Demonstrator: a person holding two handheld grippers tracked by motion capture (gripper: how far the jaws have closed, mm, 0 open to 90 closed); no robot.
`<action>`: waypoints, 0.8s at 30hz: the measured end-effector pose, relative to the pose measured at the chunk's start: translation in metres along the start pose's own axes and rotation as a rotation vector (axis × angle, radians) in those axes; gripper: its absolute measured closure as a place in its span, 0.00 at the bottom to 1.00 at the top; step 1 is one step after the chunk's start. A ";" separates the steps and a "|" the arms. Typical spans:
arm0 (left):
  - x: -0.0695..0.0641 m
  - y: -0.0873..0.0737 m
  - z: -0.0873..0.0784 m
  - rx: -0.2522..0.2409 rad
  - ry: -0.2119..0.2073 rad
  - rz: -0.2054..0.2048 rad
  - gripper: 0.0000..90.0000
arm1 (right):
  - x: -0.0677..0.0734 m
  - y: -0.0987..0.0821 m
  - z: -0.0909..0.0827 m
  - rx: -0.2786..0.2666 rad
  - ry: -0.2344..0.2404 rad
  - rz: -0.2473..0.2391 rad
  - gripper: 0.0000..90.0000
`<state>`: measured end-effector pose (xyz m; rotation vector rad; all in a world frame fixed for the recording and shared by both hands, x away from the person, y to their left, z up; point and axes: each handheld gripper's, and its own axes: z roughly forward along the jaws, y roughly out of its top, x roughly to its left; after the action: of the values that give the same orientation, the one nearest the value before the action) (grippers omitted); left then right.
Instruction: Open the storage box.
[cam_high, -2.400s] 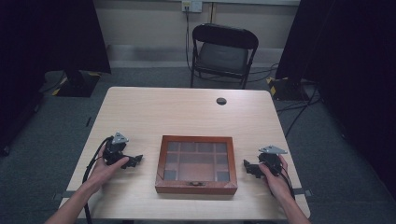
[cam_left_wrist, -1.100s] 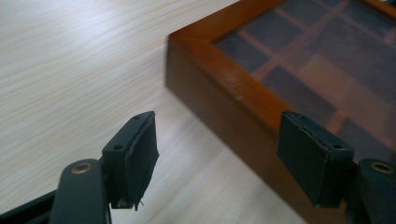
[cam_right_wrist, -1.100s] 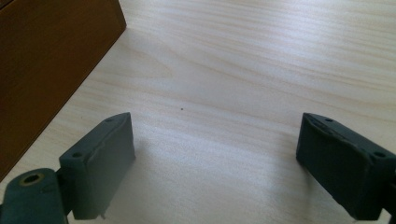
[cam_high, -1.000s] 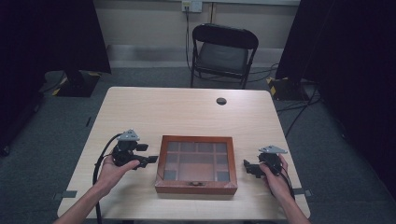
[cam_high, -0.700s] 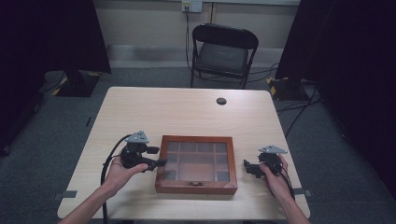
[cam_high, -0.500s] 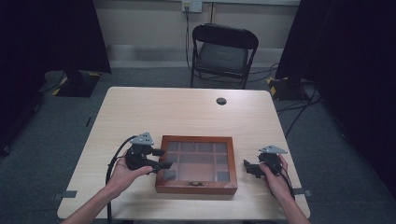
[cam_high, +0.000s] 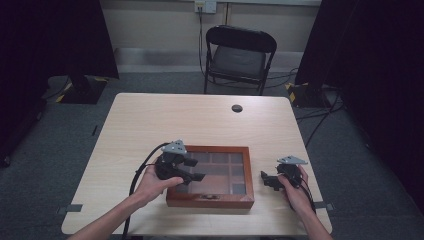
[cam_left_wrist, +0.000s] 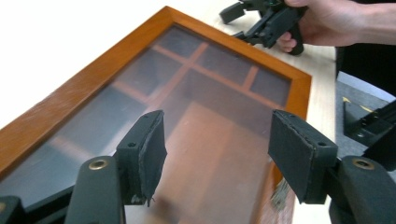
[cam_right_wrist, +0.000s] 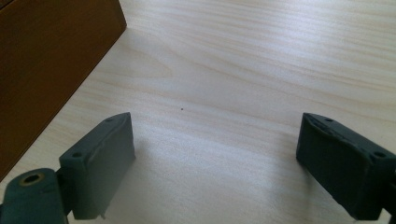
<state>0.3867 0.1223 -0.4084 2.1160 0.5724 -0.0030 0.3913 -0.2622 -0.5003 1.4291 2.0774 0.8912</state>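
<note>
Wooden display box (cam_high: 212, 176) with a glass lid and a grid of compartments lies flat in the lower middle of the high view, on the light tabletop (cam_high: 165, 120), its small front latch toward the bottom edge of the frame. Left hand-held gripper (cam_high: 192, 169) hangs over the box's left part, its jaws pointing right across the glass. In the left gripper view its two black pads stand apart above the lid with only the glass and the wooden dividers beneath them; the jaws have just been closing a little, yet nothing sits between them and they grip nothing.

Right hand-held gripper (cam_high: 265, 178) rests at the lower right of the high view, just beside the box's right wall and apart from it. In the right gripper view its jaws stand wide open over bare wood grain, with the box's brown side (cam_right_wrist: 46, 60) at the upper left.

A black folding chair (cam_high: 239, 57) stands beyond the tabletop, at the top centre.
</note>
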 end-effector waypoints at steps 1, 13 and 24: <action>-0.002 0.002 0.002 -0.004 -0.002 -0.002 0.40 | 0.000 0.000 0.000 0.000 0.000 0.000 0.12; -0.022 0.005 0.024 0.049 -0.125 0.042 0.50 | -0.001 0.000 0.000 0.000 0.005 -0.005 0.12; -0.029 -0.014 0.025 0.085 -0.190 0.060 0.72 | -0.001 0.000 0.000 0.000 0.006 -0.005 0.12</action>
<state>0.3604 0.0979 -0.4277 2.1847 0.4019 -0.1953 0.3919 -0.2627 -0.5002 1.4222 2.0844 0.8940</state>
